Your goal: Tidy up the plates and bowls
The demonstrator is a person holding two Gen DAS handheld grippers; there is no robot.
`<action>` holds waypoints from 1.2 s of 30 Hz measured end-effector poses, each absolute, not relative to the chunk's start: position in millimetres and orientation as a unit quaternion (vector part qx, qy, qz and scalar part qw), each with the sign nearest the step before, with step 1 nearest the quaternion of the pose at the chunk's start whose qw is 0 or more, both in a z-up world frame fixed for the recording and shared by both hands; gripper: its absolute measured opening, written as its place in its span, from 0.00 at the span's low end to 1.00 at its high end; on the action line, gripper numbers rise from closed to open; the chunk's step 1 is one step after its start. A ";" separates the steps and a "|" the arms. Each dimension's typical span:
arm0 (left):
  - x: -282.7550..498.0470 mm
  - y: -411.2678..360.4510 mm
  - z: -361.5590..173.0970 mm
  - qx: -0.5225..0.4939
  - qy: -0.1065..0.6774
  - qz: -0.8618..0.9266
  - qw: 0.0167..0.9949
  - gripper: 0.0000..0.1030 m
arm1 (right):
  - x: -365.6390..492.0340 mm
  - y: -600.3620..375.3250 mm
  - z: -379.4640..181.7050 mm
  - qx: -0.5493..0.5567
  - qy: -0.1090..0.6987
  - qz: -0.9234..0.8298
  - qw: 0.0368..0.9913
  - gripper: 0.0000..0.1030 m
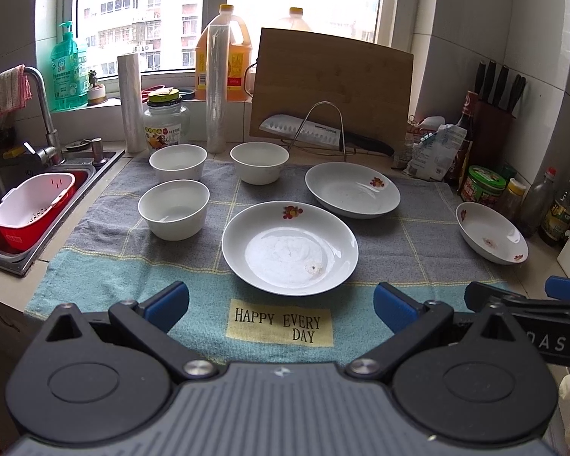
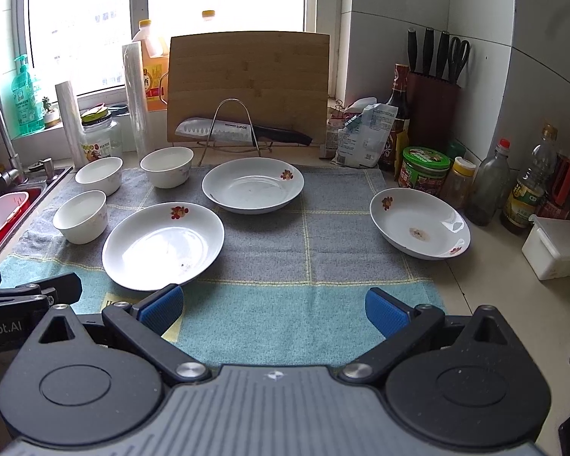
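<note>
Glazed white china is sitting spread over a grey and teal towel [image 1: 95, 266] on the tabletop [image 2: 513, 304], and all of it is looking hard, slick and breakable. Both sets of jaws are standing wide apart and gripping nothing; the left gripper [image 1: 281, 307] and the right gripper [image 2: 273, 307] are hovering side by side over the towel's near edge.

Largest are three shallow plates with red flower prints. One plate [image 1: 289, 247] is lying just ahead of the left jaws, and ahead-left of the right jaws. A second plate [image 2: 252, 184] is sitting farther ahead, well beyond both. A third plate [image 2: 420, 222] is resting ahead and to the right of the right jaws, half off the towel and seeming slightly tilted. These are probably moderately heavy and stiff; their thin raised rims are the only real place to pinch, one finger inside and one under the lip, since the glossy centres offer nothing.

Smaller are three plain bowls, all ahead-left of the left jaws: a near bowl [image 1: 174, 209], a far-left bowl [image 1: 178, 161] and a far bowl [image 1: 259, 167]. They are likely lighter; pinching across the upright wall at the rim looks safest. Setting china on china calls for gentle lowering to avoid chipping.
</note>
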State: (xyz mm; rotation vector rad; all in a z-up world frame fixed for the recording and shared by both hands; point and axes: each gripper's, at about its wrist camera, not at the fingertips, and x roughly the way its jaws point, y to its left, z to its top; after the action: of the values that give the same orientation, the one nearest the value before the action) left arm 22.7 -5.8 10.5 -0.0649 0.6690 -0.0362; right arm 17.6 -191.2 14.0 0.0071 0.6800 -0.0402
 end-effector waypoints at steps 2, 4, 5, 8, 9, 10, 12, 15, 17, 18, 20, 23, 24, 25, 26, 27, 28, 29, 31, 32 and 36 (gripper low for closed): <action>24.9 -6.8 9.5 -0.031 0.325 -0.021 0.945 0.99 | 19.0 -192.4 14.5 0.003 0.331 -0.021 0.943 1.00; 28.1 -7.6 8.0 -0.029 0.324 -0.023 0.945 0.99 | 20.6 -194.3 15.1 0.004 0.330 -0.020 0.944 1.00; 29.6 -7.8 7.4 -0.027 0.324 -0.024 0.945 0.99 | 21.4 -195.2 15.4 0.006 0.328 -0.019 0.944 1.00; 36.2 -10.0 6.1 -0.023 0.326 -0.026 0.945 0.99 | 25.0 -196.4 15.3 0.006 0.328 -0.021 0.944 1.00; 38.7 -10.5 6.2 -0.022 0.326 -0.027 0.945 0.99 | 27.3 -196.5 14.9 0.005 0.329 -0.021 0.944 1.00; 41.5 -11.1 5.9 -0.022 0.327 -0.028 0.944 0.99 | 29.1 -196.8 14.8 0.005 0.328 -0.023 0.944 1.00; 48.9 -11.0 6.0 -0.022 0.332 -0.033 0.943 0.99 | 34.5 -197.0 15.0 0.006 0.331 -0.026 0.943 1.00; 62.8 -7.8 4.3 -0.032 0.338 -0.054 0.939 0.99 | 42.8 -196.5 15.4 0.001 0.329 -0.031 0.944 1.00; 71.2 -5.2 3.5 -0.039 0.336 -0.064 0.939 0.99 | 48.5 -196.9 14.6 -0.003 0.329 -0.037 0.944 1.00; 75.4 -3.8 3.2 -0.040 0.335 -0.068 0.939 0.99 | 52.4 -197.8 13.5 -0.003 0.329 -0.041 0.943 1.00; 86.4 -2.3 1.7 -0.040 0.337 -0.074 0.938 1.00 | 58.8 -199.9 11.2 0.000 0.331 -0.043 0.943 1.00; 102.7 -0.8 -1.7 -0.029 0.339 -0.077 0.937 0.99 | 67.8 -203.7 5.7 0.002 0.325 -0.043 0.945 1.00; 107.4 -0.7 -3.0 -0.026 0.336 -0.083 0.938 0.99 | 71.0 -204.4 3.7 -0.001 0.324 -0.045 0.945 1.00; 111.7 -0.2 -4.1 -0.022 0.332 -0.091 0.939 0.99 | 74.5 -205.7 2.0 -0.002 0.323 -0.048 0.945 1.00; 115.8 0.0 -5.0 -0.019 0.329 -0.096 0.939 1.00 | 78.0 -207.0 -0.3 -0.002 0.321 -0.049 0.946 1.00; 120.1 0.1 -5.8 -0.014 0.326 -0.098 0.940 0.99 | 81.8 -208.3 -2.4 -0.002 0.322 -0.048 0.946 1.00; 125.8 -0.8 -6.9 -0.006 0.325 -0.101 0.940 0.99 | 85.2 -209.4 -4.2 -0.002 0.322 -0.050 0.945 1.00; 131.1 -1.1 -8.2 -0.001 0.326 -0.108 0.939 0.99 | 89.7 -210.5 -5.5 -0.003 0.321 -0.054 0.946 1.00; 141.7 -0.5 -10.8 0.001 0.327 -0.127 0.936 0.99 | 97.4 -212.0 -8.6 -0.008 0.321 -0.062 0.945 1.00; 146.1 0.2 -11.9 -0.001 0.328 -0.134 0.935 0.99 | 101.5 -213.1 -10.0 -0.009 0.323 -0.067 0.944 1.00; 164.7 0.7 -14.4 0.002 0.321 -0.163 0.933 1.00 | 115.6 -216.4 -14.6 -0.015 0.333 -0.087 0.939 1.00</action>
State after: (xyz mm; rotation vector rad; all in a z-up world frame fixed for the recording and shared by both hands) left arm 164.7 0.7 -14.4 0.0031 0.6570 -0.3327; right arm 115.6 -216.4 -14.6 -0.0315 0.6790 -0.1771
